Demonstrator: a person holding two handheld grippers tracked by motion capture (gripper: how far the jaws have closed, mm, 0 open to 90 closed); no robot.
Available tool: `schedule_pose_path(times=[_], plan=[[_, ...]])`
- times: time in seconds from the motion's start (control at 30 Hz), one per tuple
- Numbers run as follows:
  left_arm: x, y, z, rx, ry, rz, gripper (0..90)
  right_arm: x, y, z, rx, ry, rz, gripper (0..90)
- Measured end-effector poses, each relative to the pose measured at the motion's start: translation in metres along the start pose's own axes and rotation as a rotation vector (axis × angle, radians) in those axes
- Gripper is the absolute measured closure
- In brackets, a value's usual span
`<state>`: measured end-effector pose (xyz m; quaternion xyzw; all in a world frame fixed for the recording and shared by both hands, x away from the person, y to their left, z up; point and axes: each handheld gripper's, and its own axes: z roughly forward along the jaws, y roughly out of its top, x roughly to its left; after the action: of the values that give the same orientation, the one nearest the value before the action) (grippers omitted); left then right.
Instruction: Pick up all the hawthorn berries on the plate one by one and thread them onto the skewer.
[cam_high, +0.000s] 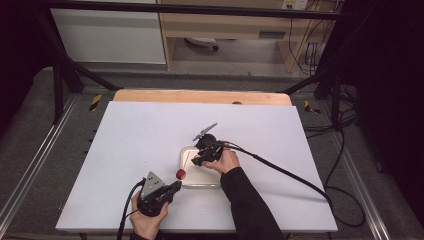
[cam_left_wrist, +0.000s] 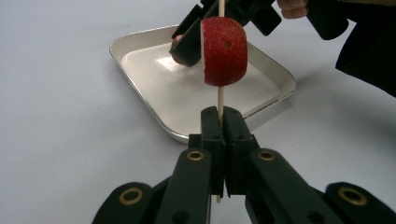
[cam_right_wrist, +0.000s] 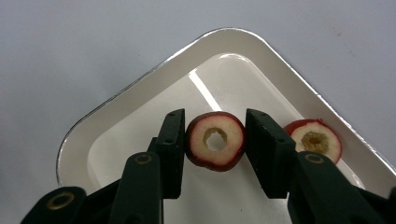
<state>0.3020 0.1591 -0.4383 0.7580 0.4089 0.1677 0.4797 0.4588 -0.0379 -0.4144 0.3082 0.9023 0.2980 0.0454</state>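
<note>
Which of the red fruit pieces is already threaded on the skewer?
The piece raised above the white tray, pierced by the wooden skewer in the left gripper; the two cored slices lie in the tray.

My tongs (cam_left_wrist: 223, 122) are matt black plastic; the skewer (cam_left_wrist: 220, 99) bare wood, the tray (cam_right_wrist: 140, 100) glossy white, the counter (cam_high: 140, 130) smooth matt.

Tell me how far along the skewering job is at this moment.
Done: one red fruit piece sits on the thin wooden skewer clamped by the left gripper. In hand: the right gripper brackets a cored red-skinned slice. Left: another slice in the white rectangular tray.
</note>
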Motion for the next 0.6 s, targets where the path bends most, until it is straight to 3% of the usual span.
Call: schedule_pose_path(times=[0.17, 0.3, 0.37, 0.6], plan=[[-0.001, 0.0, 0.0, -0.003, 0.0, 0.003, 88.6, 0.001, 0.0, -0.015, -0.043, 0.001, 0.011, 59.6], [-0.002, 0.001, 0.0, -0.007, -0.001, 0.003, 88.6, 0.0, -0.002, -0.028, -0.114, 0.016, 0.035, 59.7], [-0.003, 0.001, 0.001, -0.006, -0.002, 0.008, 88.6, -0.001, -0.005, -0.035, -0.145, 0.023, 0.056, 59.7], [-0.007, 0.003, 0.004, -0.006, -0.008, 0.014, 88.6, -0.008, -0.022, -0.065, -0.33, 0.077, 0.172, 59.8]])
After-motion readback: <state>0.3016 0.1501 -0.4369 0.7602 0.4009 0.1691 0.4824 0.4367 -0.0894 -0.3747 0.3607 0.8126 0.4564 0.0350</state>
